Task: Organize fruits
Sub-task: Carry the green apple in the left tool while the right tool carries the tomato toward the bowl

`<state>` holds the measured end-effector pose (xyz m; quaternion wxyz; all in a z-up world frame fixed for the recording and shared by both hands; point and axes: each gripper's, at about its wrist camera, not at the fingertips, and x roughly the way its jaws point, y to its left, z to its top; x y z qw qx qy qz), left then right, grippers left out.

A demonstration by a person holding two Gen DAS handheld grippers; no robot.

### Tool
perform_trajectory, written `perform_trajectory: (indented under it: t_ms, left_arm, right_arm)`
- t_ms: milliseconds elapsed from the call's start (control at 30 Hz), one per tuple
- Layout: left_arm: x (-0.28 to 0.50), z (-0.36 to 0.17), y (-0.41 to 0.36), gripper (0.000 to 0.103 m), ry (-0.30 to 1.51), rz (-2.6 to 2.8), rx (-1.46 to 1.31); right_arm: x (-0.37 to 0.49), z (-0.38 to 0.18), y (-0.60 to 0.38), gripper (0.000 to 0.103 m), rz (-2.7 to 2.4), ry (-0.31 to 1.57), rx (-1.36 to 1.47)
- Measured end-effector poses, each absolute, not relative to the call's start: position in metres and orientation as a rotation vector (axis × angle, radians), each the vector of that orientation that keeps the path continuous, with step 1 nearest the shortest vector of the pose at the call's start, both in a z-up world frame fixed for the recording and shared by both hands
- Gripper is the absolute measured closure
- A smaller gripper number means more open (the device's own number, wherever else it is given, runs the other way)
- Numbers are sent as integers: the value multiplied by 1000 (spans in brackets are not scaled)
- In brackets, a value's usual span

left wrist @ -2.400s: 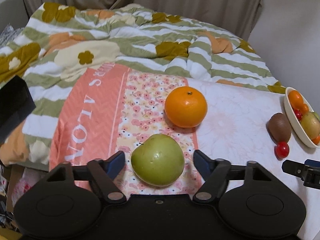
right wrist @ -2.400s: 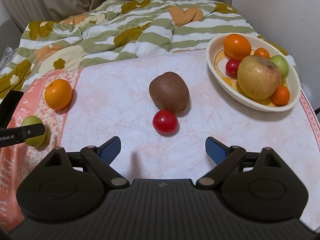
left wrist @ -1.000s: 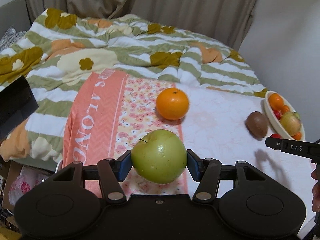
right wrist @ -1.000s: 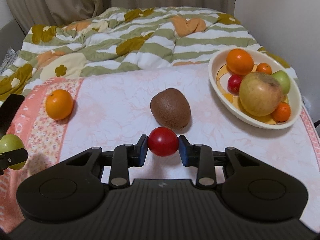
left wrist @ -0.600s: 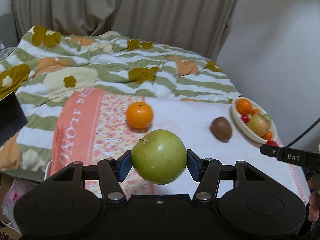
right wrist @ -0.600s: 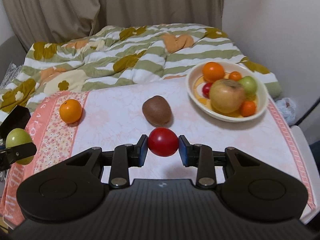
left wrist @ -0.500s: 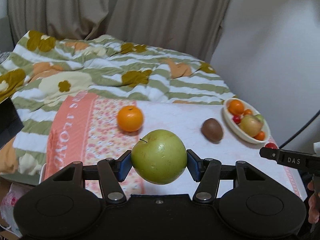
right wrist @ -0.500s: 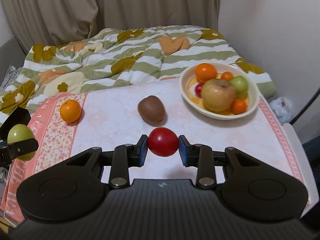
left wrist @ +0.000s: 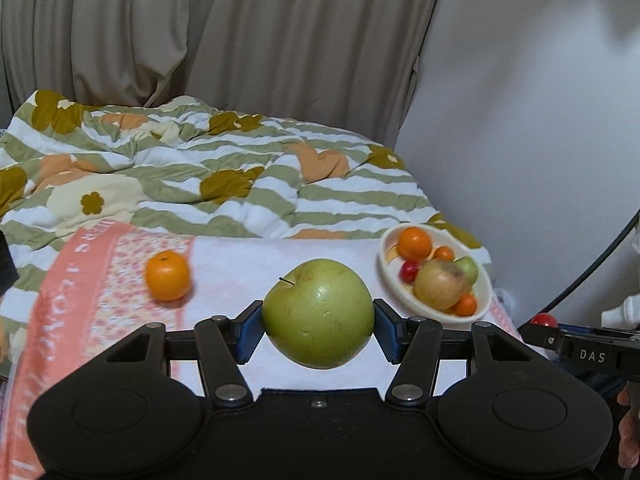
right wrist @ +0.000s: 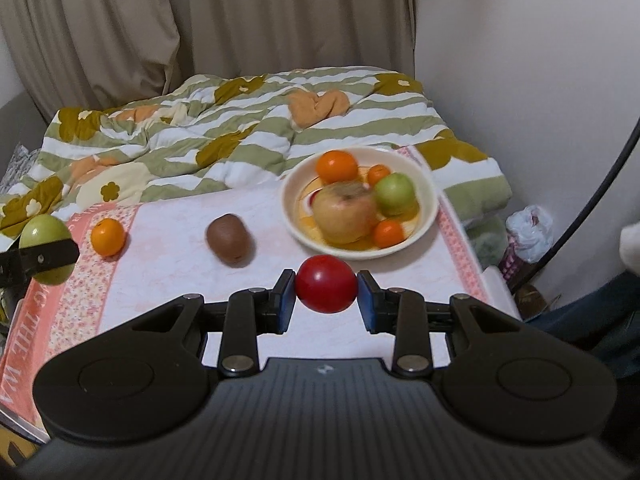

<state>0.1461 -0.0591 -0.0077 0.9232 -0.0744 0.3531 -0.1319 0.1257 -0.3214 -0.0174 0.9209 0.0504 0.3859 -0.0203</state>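
We grip a green apple (left wrist: 319, 312) left, a red tomato (right wrist: 326, 283) right; bowl (right wrist: 427, 216) part-filled — orange (right wrist: 107, 237), kiwi (right wrist: 229, 239) remain.

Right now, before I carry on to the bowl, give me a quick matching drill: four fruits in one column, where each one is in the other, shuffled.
Things:
1. green apple
2. red tomato
3. kiwi
4. large yellowish apple

Places:
A. in the white bowl
B. clamped in the right gripper
C. lying loose on the white cloth
D. clamped in the left gripper

Pairs: 1-D, 2-B, 3-C, 4-A
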Motion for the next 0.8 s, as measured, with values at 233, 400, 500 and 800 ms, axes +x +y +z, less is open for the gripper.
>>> perform_trajectory:
  t_ms: [233, 400, 500, 800]
  left_arm:
    - [171, -10, -123, 42, 718, -244, -162]
    - [194, -17, -163, 42, 714, -225, -169]
    - [210, -23, -181, 42, 726, -218, -166]
    - [268, -47, -215, 42, 785, -214, -129]
  right_arm:
    - [160, -16, -384, 55, 22, 782, 66]
    - [194, -21, -420, 55, 68, 782, 43]
    - [211, -25, -436, 55, 84, 781, 31]
    - [264, -48, -464, 55, 101, 799, 64]
